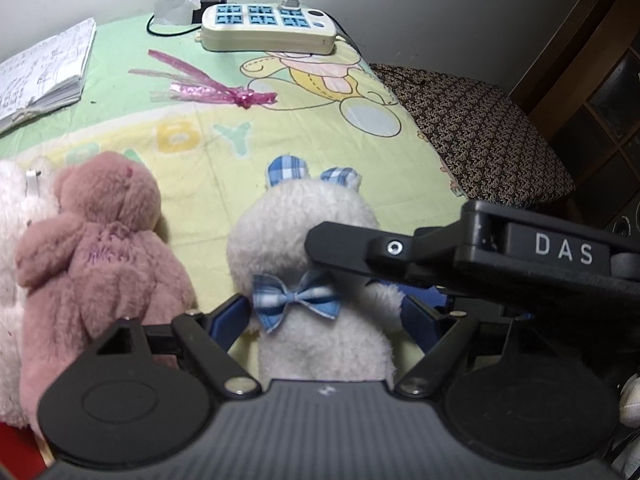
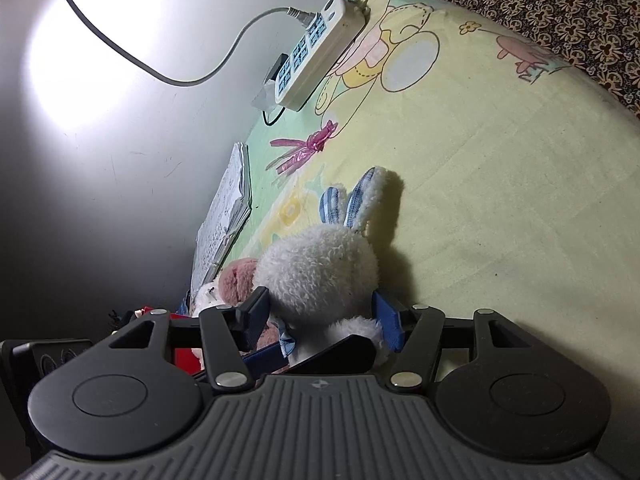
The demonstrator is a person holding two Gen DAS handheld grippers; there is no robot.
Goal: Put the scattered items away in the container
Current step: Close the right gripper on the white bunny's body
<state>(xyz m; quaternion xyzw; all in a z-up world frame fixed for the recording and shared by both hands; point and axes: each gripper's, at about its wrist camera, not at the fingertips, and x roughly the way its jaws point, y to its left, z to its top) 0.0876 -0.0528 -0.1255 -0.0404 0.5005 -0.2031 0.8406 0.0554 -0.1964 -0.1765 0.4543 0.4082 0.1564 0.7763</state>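
White rabbit plush (image 1: pixel 316 240): sits upright on the cartoon bedsheet (image 1: pixel 224 168), at 6 o'clock in your left wrist view, its checked ears toward 12 and its blue bow tie (image 1: pixel 296 296) facing the camera.
Left gripper (image 1: pixel 324 316): your blue pads stand either side of the rabbit's body just below the bow. Whether they press the pile or only flank it, I cannot tell.
Right gripper (image 2: pixel 320 316): it brackets the same toy from the other side, fingers wide at the neck — contact not confirmed, so no grip is recorded.
Pink bear plush (image 1: pixel 100 248): at 9 o'clock of the rabbit, near it, face away from you.
Handling: judged light, soft and compressible; the fleece will give before it holds. Take it at the torso or neck, not the ears or bow — those would likely stretch or slip.
Container: a red edge (image 2: pixel 184 356) shows at 7 o'clock in the right wrist view; I cannot confirm it is the bin.
Bystanders: power strip (image 1: pixel 268 28) at 12 o'clock, notebook (image 1: pixel 44 72) at 10, well apart.
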